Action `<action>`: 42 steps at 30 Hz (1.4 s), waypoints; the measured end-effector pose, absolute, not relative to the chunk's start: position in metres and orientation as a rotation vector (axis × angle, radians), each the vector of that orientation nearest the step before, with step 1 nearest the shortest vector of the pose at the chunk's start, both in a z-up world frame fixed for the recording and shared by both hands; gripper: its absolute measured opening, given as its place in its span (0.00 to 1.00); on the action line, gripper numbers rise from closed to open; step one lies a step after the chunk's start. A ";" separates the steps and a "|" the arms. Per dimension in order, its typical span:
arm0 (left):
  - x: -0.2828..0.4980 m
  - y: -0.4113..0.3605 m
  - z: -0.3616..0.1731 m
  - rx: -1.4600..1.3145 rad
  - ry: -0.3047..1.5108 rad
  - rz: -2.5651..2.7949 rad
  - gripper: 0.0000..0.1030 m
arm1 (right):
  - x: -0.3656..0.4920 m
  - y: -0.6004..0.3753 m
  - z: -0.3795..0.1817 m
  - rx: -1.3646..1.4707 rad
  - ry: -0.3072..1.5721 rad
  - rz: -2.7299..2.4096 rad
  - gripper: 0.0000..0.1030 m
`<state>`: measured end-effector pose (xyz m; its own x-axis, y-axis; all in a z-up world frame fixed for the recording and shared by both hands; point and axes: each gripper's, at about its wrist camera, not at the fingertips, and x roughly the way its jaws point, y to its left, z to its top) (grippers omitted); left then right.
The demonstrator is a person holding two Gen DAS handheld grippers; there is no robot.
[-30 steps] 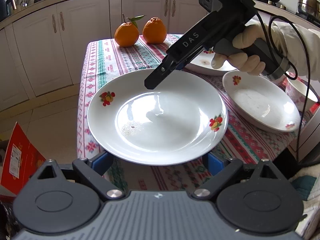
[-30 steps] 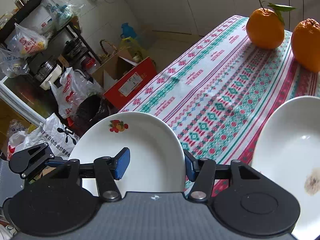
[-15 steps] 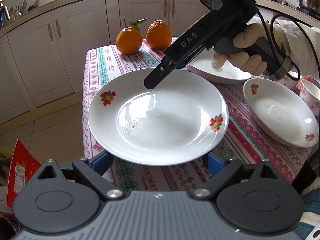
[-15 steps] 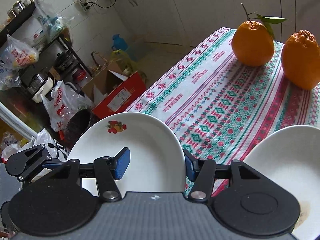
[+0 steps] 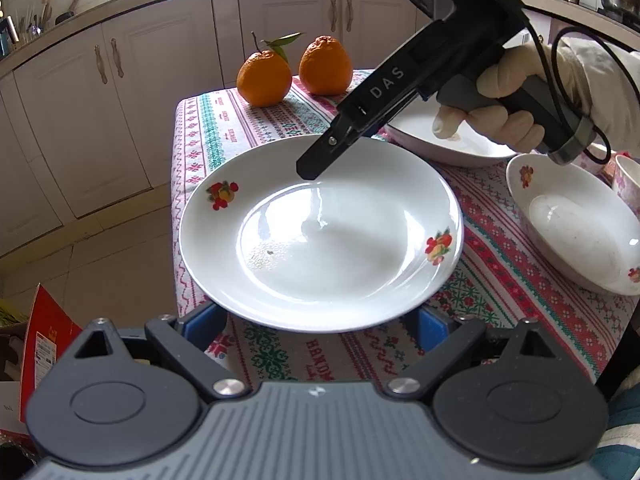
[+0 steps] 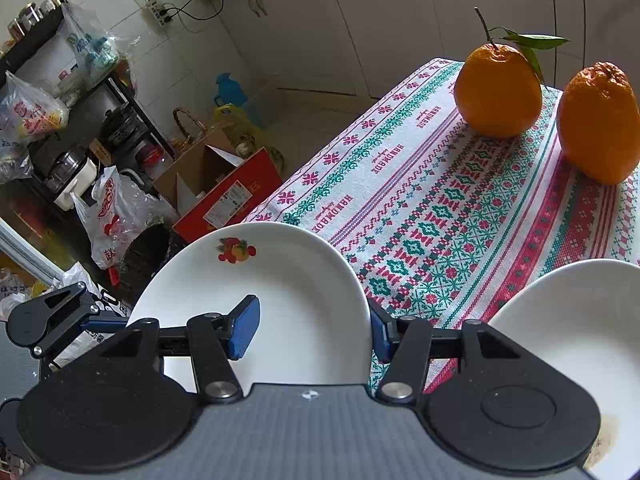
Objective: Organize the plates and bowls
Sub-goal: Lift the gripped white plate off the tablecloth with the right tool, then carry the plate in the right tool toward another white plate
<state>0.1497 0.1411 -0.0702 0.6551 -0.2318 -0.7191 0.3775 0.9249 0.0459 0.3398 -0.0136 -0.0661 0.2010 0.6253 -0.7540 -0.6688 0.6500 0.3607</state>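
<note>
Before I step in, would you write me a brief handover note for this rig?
Left gripper: wide, pads against the near rim of the large plate.
Right gripper: shut on that plate's far rim.
The plate seems lifted over the table's near end.
A second plate lies behind the right hand; a deeper dish and a cup sit to the right.
Done: nothing is stacked yet.
Left: set this plate on its match, then group the bowls.

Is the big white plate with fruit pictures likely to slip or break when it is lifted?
Probably slippery: the plate is glossy, with bright reflections. Likely stiff but breakable, since it looks like glazed ceramic. Being wide and shallow, it may tilt if held at one edge.
</note>
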 end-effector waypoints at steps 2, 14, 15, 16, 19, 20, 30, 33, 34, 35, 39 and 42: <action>0.149 0.141 -0.071 0.204 0.783 -0.345 0.92 | 0.338 -0.013 -0.066 -0.059 1.025 0.906 0.60; 0.141 0.142 -0.067 0.194 0.769 -0.340 0.94 | 0.324 -0.010 -0.059 -0.102 0.996 0.918 0.94; 0.138 0.142 -0.066 0.195 0.767 -0.336 0.94 | 0.323 -0.012 -0.056 -0.101 0.992 0.916 0.95; 0.136 0.142 -0.065 0.197 0.767 -0.336 0.94 | 0.321 -0.015 -0.054 -0.100 0.988 0.913 0.95; 0.126 0.139 -0.061 0.199 0.762 -0.331 0.94 | 0.312 -0.022 -0.042 -0.102 0.963 0.907 0.98; 0.123 0.138 -0.060 0.198 0.757 -0.331 0.94 | 0.307 -0.025 -0.038 -0.104 0.951 0.903 0.98; 0.087 0.116 -0.044 0.149 0.694 -0.350 0.96 | 0.242 -0.070 0.002 -0.120 0.850 0.816 1.00; 0.077 0.107 -0.045 0.140 0.684 -0.357 0.96 | 0.218 -0.087 0.008 -0.110 0.823 0.775 1.00; 0.075 0.105 -0.045 0.134 0.684 -0.360 0.96 | 0.211 -0.094 0.009 -0.102 0.815 0.766 1.00; 0.073 0.101 -0.046 0.130 0.685 -0.364 0.96 | 0.204 -0.100 0.010 -0.095 0.809 0.754 1.00; 0.064 0.086 -0.049 0.126 0.682 -0.390 0.96 | 0.172 -0.124 0.007 -0.102 0.786 0.687 1.00; 0.059 0.075 -0.053 0.132 0.687 -0.414 0.96 | 0.152 -0.142 0.004 -0.109 0.781 0.646 1.00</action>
